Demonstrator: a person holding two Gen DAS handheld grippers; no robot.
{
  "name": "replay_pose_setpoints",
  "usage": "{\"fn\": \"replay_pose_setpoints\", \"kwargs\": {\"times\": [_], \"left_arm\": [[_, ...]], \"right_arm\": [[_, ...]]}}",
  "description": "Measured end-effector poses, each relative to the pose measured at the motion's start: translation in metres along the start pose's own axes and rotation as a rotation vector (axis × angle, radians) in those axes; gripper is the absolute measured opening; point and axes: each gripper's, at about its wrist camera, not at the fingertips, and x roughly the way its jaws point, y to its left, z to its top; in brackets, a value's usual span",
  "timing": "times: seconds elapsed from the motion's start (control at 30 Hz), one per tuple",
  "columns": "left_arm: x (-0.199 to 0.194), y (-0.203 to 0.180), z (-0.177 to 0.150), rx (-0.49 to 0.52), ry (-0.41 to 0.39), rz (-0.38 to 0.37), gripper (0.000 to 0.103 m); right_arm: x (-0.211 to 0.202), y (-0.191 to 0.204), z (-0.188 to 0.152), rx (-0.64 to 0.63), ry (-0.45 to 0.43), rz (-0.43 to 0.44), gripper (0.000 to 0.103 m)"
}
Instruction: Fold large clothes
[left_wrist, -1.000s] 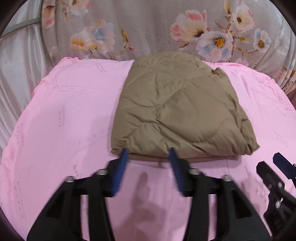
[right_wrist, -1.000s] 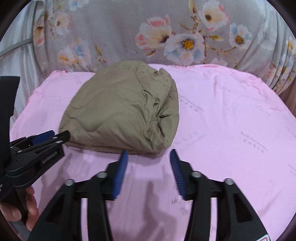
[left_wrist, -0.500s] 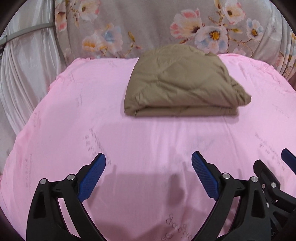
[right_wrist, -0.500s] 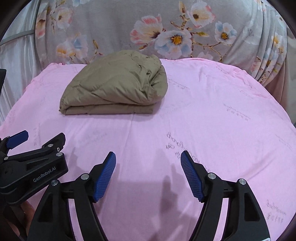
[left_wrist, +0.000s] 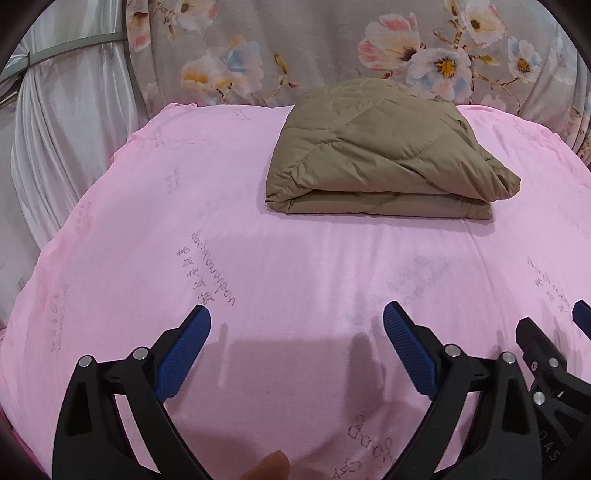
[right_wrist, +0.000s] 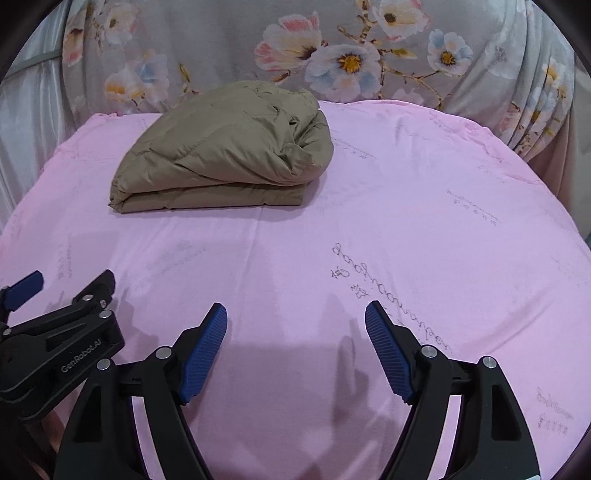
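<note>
Olive-brown quilted padded jacket (left_wrist: 376, 147) lies folded compact on the pink printed bedsheet (left_wrist: 184, 206), so left gripper (left_wrist: 297, 325) and right gripper (right_wrist: 295, 321), near of it, gape empty.

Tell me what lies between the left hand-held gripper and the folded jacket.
Only bare pink sheet lies between the left hand-held gripper and the folded jacket; the left wrist view shows this, and the jaws stand wide open.
</note>
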Motion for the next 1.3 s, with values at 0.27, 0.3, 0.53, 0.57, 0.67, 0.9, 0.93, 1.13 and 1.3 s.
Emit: {"fn": "replay_pose_setpoints", "kwargs": {"times": [0.27, 0.3, 0.53, 0.57, 0.67, 0.9, 0.93, 1.13, 1.3], "left_arm": [[-0.0021, 0.0004, -0.0004, 0.001, -0.014, -0.004, 0.092], [-0.0021, 0.0004, -0.0002, 0.004, -0.016, -0.004, 0.092], [-0.0029, -0.0014, 0.0001, 0.013, -0.023, 0.004, 0.092], [-0.0027, -0.0012, 0.0002, 0.012, -0.022, 0.003, 0.092], [-0.0030, -0.0014, 0.0002, 0.013, -0.024, 0.005, 0.092], [-0.0030, -0.0013, 0.0003, 0.013, -0.026, 0.005, 0.092], [-0.0028, -0.0011, 0.0003, 0.013, -0.026, 0.004, 0.092], [-0.0032, -0.0005, 0.0002, 0.014, -0.027, 0.007, 0.092], [-0.0030, -0.0005, 0.0001, 0.015, -0.028, 0.008, 0.092]], "right_arm": [[-0.0075, 0.0029, -0.0009, -0.009, -0.034, 0.043, 0.075], [-0.0075, 0.0026, -0.0008, -0.006, -0.034, 0.040, 0.075], [-0.0050, 0.0036, 0.0016, -0.013, -0.029, 0.021, 0.075], [-0.0050, 0.0035, 0.0016, -0.013, -0.030, 0.022, 0.075], [-0.0050, 0.0042, 0.0014, -0.013, -0.031, 0.016, 0.075], [-0.0067, 0.0061, 0.0002, -0.014, -0.036, 0.005, 0.075], [-0.0069, 0.0061, 0.0001, -0.014, -0.037, 0.004, 0.075], [-0.0067, 0.0051, 0.0001, -0.015, -0.037, 0.005, 0.075], [-0.0064, 0.0048, 0.0002, -0.015, -0.037, 0.005, 0.075]]}}
